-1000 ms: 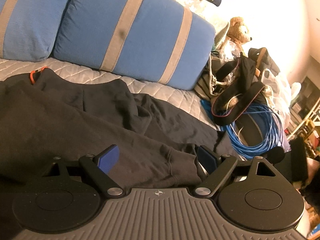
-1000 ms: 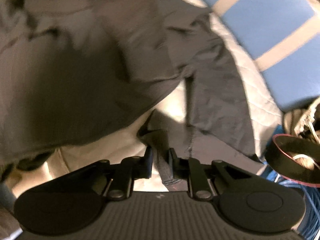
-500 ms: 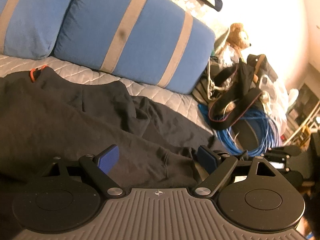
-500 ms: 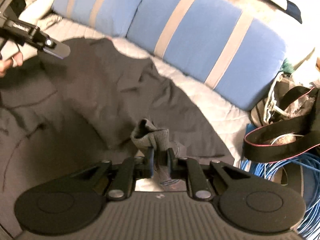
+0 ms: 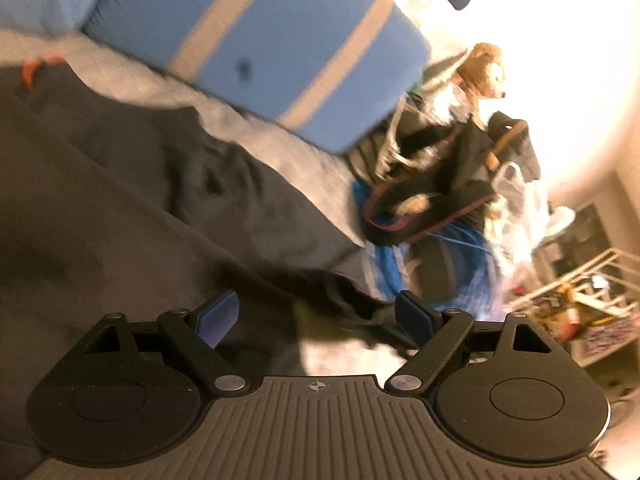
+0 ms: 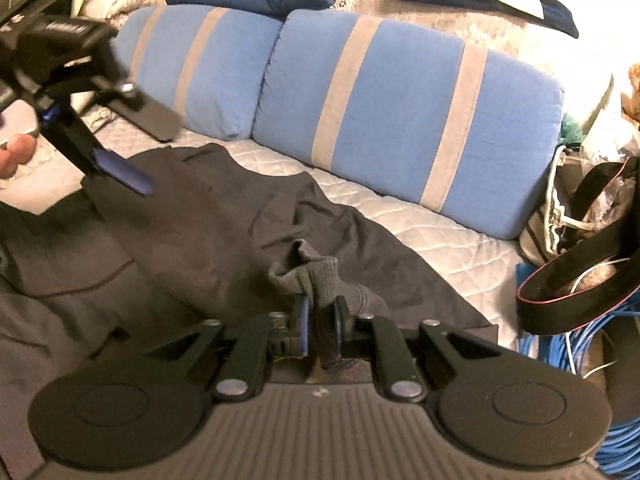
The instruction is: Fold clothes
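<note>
The right hand-held gripper (image 6: 320, 326) has its jaws drawn narrow, pinching the ribbed grey cuff (image 6: 310, 276) of a dark sweatshirt (image 6: 192, 220), with the cuff bunched up above its fingers. Only the right wrist view shows this grip. It also shows the left hand-held gripper (image 6: 120, 172) raised at far left over the sweatshirt, a fingertip (image 6: 14, 152) of the person beside it. The left wrist view, blurred, shows the left hand-held gripper (image 5: 316, 316) spread wide and holding nothing. The sweatshirt (image 5: 100, 200) lies spread on a quilted bed (image 6: 440, 236). Two blue striped pillows (image 6: 400, 120) sit at the far side, a blue cable coil (image 6: 568, 344) at right.
</note>
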Available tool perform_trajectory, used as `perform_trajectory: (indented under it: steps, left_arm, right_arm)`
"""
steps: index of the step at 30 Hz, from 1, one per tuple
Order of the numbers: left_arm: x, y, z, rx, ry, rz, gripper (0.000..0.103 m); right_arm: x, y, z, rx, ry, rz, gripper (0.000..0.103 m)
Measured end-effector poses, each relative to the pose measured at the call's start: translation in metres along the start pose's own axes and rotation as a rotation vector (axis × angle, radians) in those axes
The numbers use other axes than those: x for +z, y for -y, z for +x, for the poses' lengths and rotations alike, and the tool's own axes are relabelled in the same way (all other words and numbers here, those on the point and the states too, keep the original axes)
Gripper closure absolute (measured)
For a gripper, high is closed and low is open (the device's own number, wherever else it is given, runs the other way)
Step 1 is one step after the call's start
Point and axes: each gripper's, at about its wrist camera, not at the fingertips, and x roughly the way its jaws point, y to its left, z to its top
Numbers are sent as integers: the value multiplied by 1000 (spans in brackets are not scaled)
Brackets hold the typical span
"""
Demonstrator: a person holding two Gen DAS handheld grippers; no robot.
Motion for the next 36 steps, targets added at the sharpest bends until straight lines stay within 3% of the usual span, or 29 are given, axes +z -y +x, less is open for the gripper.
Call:
perform_trajectory:
  steps: [3, 7, 12, 14, 15, 16, 17, 19, 21, 24, 27, 36]
  left_arm:
    - [2, -1, 28, -9, -58, -67, 17]
    - [2, -22, 63, -35, -119, -249, 18]
    - [0, -43, 90, -79, -151, -419, 18]
    - [-1, -43, 97, -88, -162, -439, 19]
    - [-2, -44, 100, -92, -167, -450, 24]
    - [-2, -44, 104, -97, -176, -458, 38]
    - [-3, -43, 107, -98, -190, -465, 45]
    - [-4, -40, 114, -89, -229, -469, 75]
    - [-4, -37, 116, -79, -238, -445, 89]
    - [-2, -33, 114, -81, -231, -406, 97]
    - [1, -28, 108, -84, -216, -384, 98]
    - [7, -27, 97, -89, -180, -382, 98]
  right_arm:
    - [-1, -1, 1, 9, 12, 9, 90]
    - [-4, -4, 2, 15, 27, -4, 90]
    - [-8, -10, 2, 21, 43, -45, 90]
    - [-9, -15, 3, 21, 47, -73, 90]
    - [-10, -18, 3, 20, 48, -91, 90]
    - [-11, -21, 4, 19, 49, -109, 90]
    - [-12, -24, 4, 19, 51, -126, 90]
    - [-14, -29, 4, 16, 55, -155, 90]
    - [-17, -32, 4, 12, 60, -179, 90]
    - [-21, -37, 3, 7, 68, -215, 88]
    - [-24, -42, 2, 0, 77, -252, 65]
    - [-32, -67, 4, -123, 118, -410, 54]
